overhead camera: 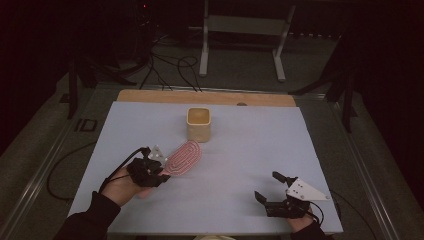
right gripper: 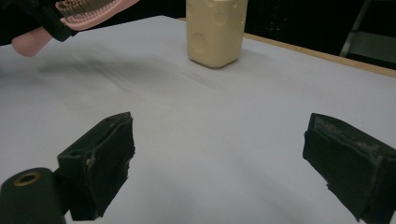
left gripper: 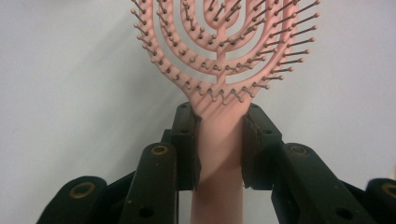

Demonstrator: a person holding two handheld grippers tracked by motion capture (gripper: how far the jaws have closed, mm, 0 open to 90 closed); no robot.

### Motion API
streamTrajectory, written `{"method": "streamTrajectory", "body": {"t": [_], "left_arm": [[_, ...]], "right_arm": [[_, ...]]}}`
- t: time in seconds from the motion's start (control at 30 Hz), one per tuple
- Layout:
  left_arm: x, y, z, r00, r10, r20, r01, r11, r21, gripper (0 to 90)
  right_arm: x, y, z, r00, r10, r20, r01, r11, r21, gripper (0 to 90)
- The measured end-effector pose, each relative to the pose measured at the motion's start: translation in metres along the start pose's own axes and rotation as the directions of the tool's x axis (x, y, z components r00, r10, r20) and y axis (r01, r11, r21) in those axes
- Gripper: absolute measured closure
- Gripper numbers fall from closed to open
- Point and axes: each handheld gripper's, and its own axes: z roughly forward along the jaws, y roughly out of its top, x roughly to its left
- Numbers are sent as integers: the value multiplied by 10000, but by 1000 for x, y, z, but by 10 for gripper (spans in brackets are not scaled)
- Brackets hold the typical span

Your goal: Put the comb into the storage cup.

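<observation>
A pink vented hairbrush [overhead camera: 183, 157] hangs above the pale blue mat, its head pointing toward the cream cup [overhead camera: 199, 124]. My left gripper [overhead camera: 162, 175] is shut on its handle; in the left gripper view both pads [left gripper: 186, 140] press the handle [left gripper: 219, 154] just below the bristled head [left gripper: 219, 46]. My right gripper [overhead camera: 267, 187] rests near the front right of the mat, jaws wide apart with nothing between them [right gripper: 219, 163]. In the right gripper view the cup [right gripper: 215, 30] stands ahead and the brush [right gripper: 88, 11] is at top left.
The mat [overhead camera: 260, 145] covers a wooden table [overhead camera: 150, 96]. A white metal stand [overhead camera: 245, 30] and cables [overhead camera: 170, 65] lie on the floor beyond the table's far edge.
</observation>
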Motion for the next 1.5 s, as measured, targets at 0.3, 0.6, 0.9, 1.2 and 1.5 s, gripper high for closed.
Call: {"method": "streamTrajectory", "body": {"t": [0.3,0.6,0.9,1.2,1.5], "left_arm": [[-9,15,9,9997,209,146,-195,9959,-889,711],[-15,26,14,9997,-114,228,154,9830,-1828,710],[-19,27,22,9978,-658,4,630,9532,-2956,711],[-21,19,26,9956,-909,-231,763,9285,-3633,711],[-22,9,29,9963,-840,-171,680,8960,-4387,711]], "right_arm": [[0,0,0,10000,-9,3,9,10000,-3,86],[0,0,0,10000,-20,-13,20,10000,-17,86],[0,0,0,10000,16,-21,-16,10000,-13,86],[0,-1,1,10000,40,-12,-40,10000,14,86],[-1,-1,2,10000,33,33,-34,10000,54,86]]}}
